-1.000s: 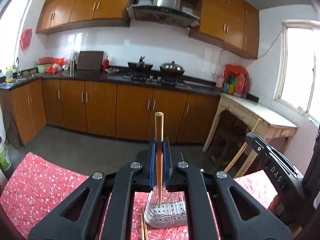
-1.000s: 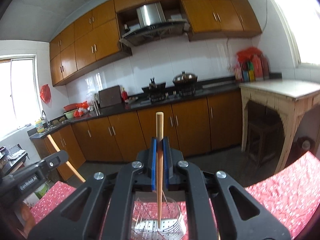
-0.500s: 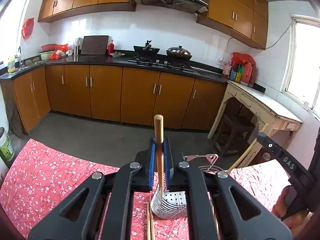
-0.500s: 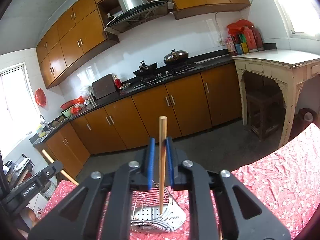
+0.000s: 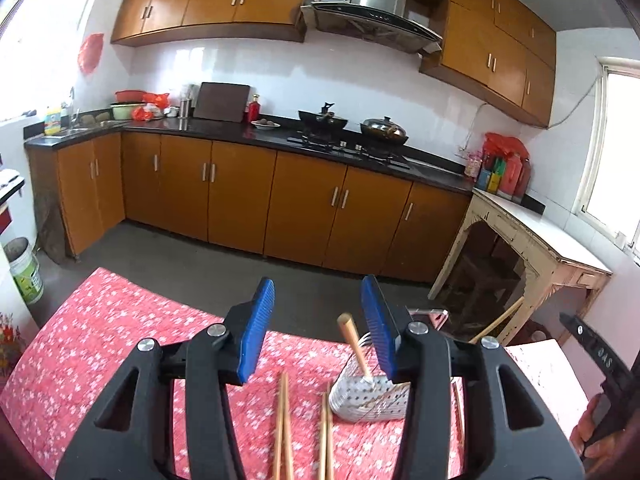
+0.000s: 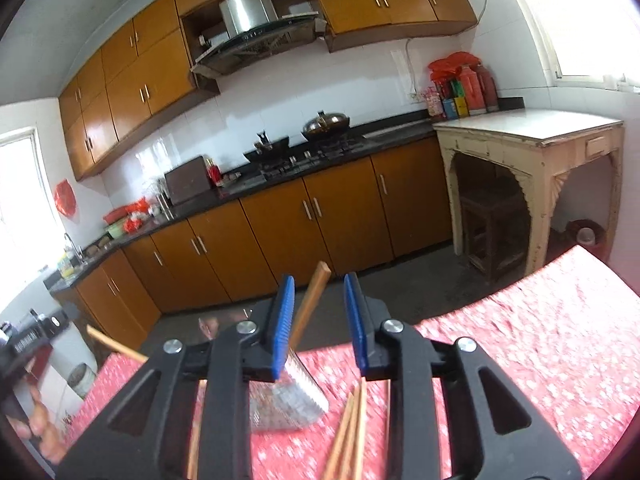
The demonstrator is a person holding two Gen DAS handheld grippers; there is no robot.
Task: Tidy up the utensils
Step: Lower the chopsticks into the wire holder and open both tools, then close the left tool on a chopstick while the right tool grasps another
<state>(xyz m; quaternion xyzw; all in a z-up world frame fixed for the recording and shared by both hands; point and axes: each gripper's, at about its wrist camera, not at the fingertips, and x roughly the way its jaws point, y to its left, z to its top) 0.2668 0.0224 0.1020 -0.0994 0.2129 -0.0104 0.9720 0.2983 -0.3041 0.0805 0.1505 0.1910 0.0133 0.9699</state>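
Left wrist view: left gripper (image 5: 316, 320) and right gripper (image 6: 318, 312) jaws have just been opening, releasing each chopstick (image 5: 355, 344) into the perforated metal holder (image 5: 370, 398) on the table (image 5: 100, 344). Leaning sticks could tip it.

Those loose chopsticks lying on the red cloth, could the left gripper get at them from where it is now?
Probably yes. The left gripper is open and empty, and the loose chopsticks lie bare on the cloth just below it, beside the metal holder, with nothing over them.
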